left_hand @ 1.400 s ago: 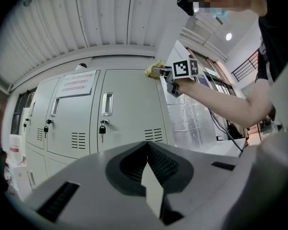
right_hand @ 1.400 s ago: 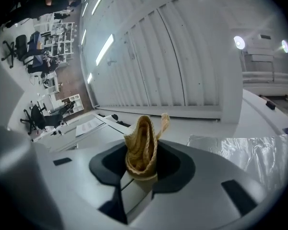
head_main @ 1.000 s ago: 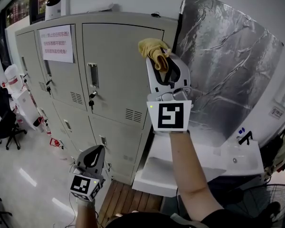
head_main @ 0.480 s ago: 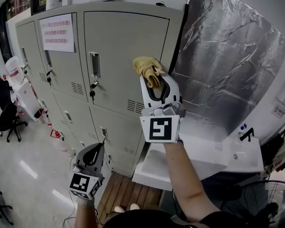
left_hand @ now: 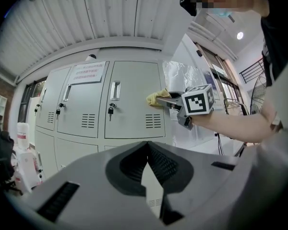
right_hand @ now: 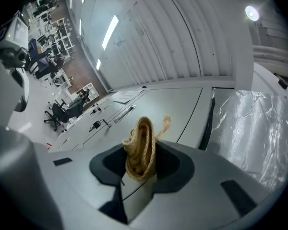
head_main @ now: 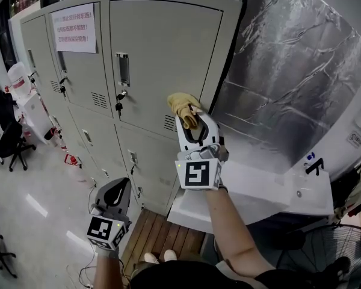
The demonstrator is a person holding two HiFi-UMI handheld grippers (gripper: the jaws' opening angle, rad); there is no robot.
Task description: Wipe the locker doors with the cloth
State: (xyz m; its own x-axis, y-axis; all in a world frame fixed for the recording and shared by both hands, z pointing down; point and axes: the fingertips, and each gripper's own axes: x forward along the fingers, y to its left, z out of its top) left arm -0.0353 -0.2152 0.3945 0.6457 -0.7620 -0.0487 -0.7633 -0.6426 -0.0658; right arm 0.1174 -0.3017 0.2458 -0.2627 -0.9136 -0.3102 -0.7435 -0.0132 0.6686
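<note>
My right gripper [head_main: 189, 114] is shut on a yellow cloth [head_main: 183, 106], which bunches out past the jaws against the lower right part of the upper locker door [head_main: 159, 53], beside its vent slots. The right gripper view shows the cloth [right_hand: 140, 147] pinched between the jaws with the door [right_hand: 153, 107] behind it. My left gripper [head_main: 115, 192] hangs low at the left, away from the lockers, shut with nothing in it. From the left gripper view the cloth [left_hand: 157, 97] and the right gripper [left_hand: 167, 99] appear against the door [left_hand: 134, 99].
The grey locker bank [head_main: 78, 71] has a paper notice [head_main: 74, 27], handles and hanging keys [head_main: 119, 106]. A crinkled silver sheet [head_main: 289, 77] covers the wall right of it. A white counter with a sink [head_main: 301, 191] lies below. Office chairs [head_main: 6, 137] stand far left.
My right gripper has carried the cloth down the upper door, from near its top right corner to beside the vent slots. The left gripper has stayed low and still.
</note>
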